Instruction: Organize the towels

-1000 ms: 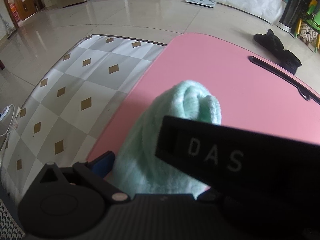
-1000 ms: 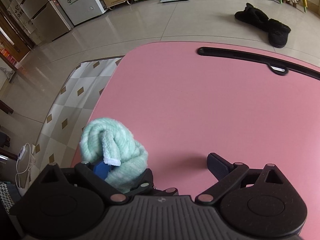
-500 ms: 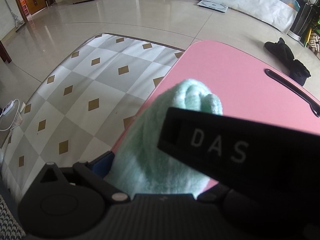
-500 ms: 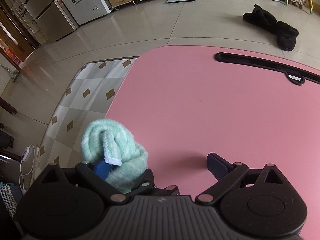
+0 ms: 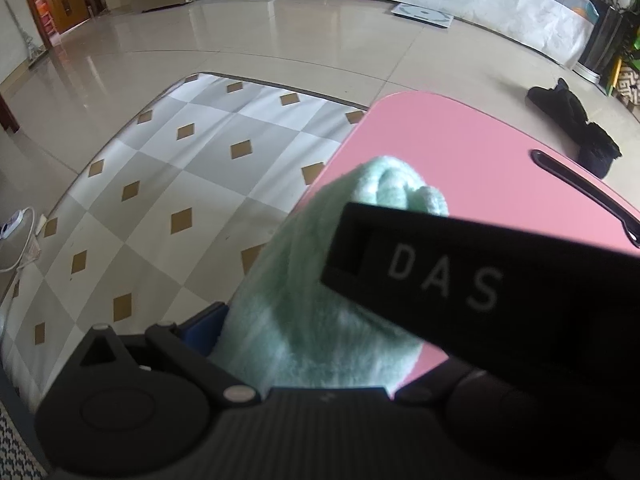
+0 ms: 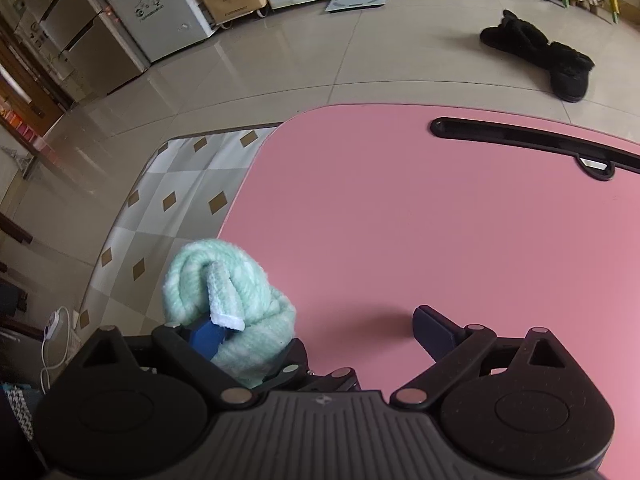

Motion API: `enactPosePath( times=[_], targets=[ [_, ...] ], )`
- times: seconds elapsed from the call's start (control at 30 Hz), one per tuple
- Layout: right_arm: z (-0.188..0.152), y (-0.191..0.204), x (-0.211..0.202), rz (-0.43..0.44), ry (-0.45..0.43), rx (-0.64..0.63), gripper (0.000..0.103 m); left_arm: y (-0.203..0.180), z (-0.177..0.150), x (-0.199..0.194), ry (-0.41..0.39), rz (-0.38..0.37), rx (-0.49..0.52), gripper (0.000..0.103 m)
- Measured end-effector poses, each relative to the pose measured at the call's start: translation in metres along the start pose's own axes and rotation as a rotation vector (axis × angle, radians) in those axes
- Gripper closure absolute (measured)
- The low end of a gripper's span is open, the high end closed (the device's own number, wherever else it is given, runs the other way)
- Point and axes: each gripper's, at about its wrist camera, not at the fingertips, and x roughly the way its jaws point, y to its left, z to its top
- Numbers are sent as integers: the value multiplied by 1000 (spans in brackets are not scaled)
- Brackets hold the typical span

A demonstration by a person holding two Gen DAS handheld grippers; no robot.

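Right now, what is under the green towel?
Under the towel, the pink table shows on its right and the checkered mat on its left. What lies directly beneath is covered by the towel and the left gripper.

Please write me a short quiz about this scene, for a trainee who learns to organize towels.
1. True or false: the right gripper is shut.
2. What colour is the towel?
3. What lies on the floor beyond the table? A: black slippers. B: a bucket. C: a ball.

Key: 1, false, its jaws stand wide apart. 2, mint green. 3, A.
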Motion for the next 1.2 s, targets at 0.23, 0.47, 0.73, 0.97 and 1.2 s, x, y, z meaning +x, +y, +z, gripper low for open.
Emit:
enactPosePath(
  times=[0.23, 0.47, 0.73, 0.97, 1.2],
  targets=[
    [4, -10, -2, -22, -7, 38, 6, -18, -2, 0, 5, -23, 43, 0],
    [5, -25, -7, -43, -3, 70, 6, -33, -6, -2, 8, -40, 75, 0],
    [3, -34, -11, -54, -4, 82, 7, -41, -9, -4, 9, -53, 96, 0],
    [1, -45, -15, -64, -5, 96, 7, -55, -13, -7, 11, -70, 132, 0],
    [-1, -60, -21, -79, -3, 117, 7, -72, -18, -11, 15, -87, 164, 0]
  ],
)
